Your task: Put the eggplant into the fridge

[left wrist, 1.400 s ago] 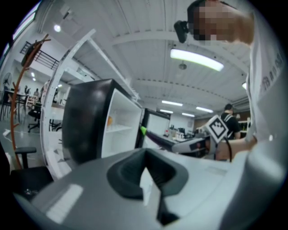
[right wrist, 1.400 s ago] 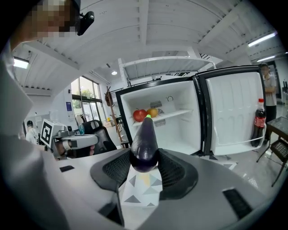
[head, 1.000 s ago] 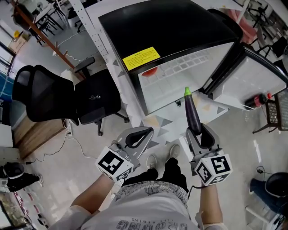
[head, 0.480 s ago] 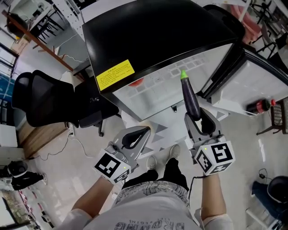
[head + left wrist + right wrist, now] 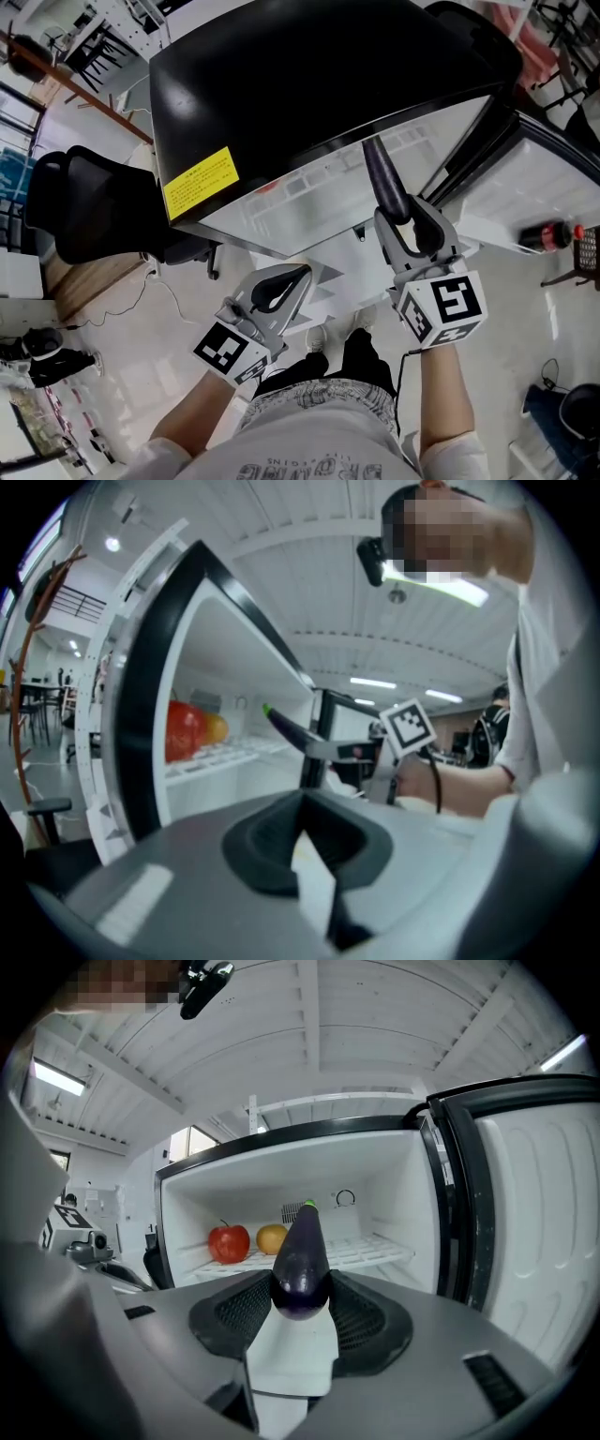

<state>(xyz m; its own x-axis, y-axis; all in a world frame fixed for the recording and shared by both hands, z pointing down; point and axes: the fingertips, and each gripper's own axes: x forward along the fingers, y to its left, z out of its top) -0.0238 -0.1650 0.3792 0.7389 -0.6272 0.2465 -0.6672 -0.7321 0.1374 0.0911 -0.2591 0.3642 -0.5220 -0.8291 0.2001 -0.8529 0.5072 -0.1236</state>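
Our right gripper (image 5: 412,223) is clamped on the eggplant (image 5: 383,178). Its jaws press the thick purple end from both sides, and the slim end with the green tip points away from us into the open fridge (image 5: 309,84). In the head view the tip reaches under the front edge of the fridge's black top. In the right gripper view the eggplant (image 5: 300,1252) sits squarely between the dark pads (image 5: 239,1312), touching nothing but them, with the white compartment open beyond it. On the white shelf (image 5: 370,1249), far left, we see a red apple (image 5: 229,1242) and, just beside it on the right, a yellow-orange fruit (image 5: 272,1237). The fridge door (image 5: 534,1232) stands swung out on the right, and the head view shows a dark bottle (image 5: 542,236) with a red cap lying in it. Our left gripper (image 5: 281,287) hangs nearer to us and to the left of the right one. Its jaws are closed together with nothing between them, and it is apart from the fridge. A black office chair (image 5: 89,202) stands on the floor at far left.
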